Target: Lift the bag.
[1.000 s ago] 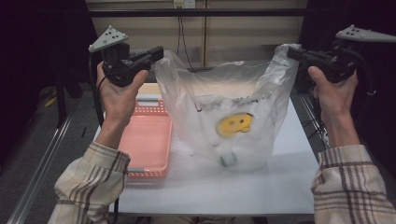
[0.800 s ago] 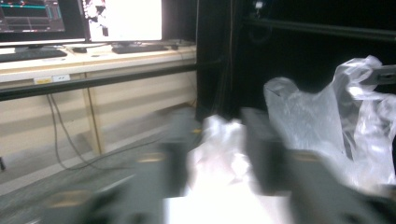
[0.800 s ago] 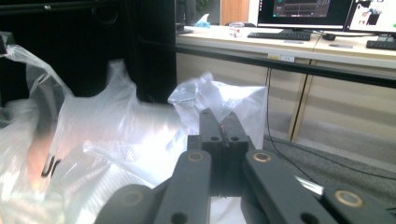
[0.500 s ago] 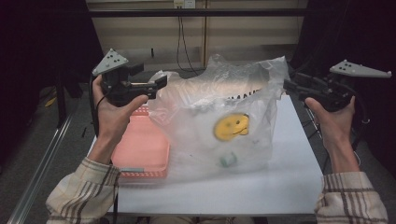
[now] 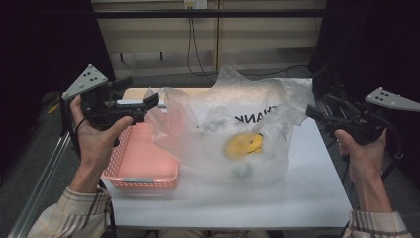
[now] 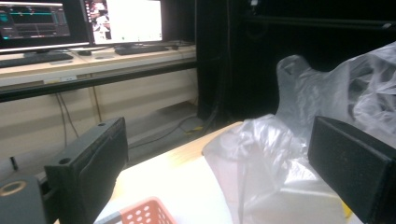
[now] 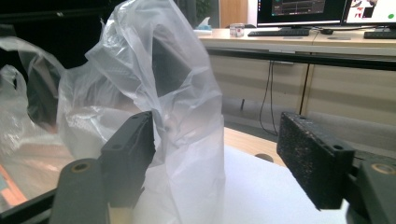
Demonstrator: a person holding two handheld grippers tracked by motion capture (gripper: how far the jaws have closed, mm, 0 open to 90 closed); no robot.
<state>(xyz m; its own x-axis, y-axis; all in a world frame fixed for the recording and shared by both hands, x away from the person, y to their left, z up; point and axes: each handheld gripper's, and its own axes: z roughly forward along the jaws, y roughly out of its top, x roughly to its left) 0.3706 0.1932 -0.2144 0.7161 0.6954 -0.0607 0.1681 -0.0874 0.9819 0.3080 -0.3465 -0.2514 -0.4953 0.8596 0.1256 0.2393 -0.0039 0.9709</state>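
Hands hold both grippers raised, left gripper (image 5: 148, 103) and right gripper (image 5: 313, 112) gaping beside the plastic bag (image 5: 237, 134).

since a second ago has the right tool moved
Yes. The right tool has dropped lower, away from the wall cabinet behind the table, and no longer grips the plastic bag.

1 plastic bag (image 5: 237, 134), 1 pink basket (image 5: 141, 158), 1 table (image 5: 307, 198), 2 hand-held grippers (image 5: 151, 101) (image 5: 313, 112)
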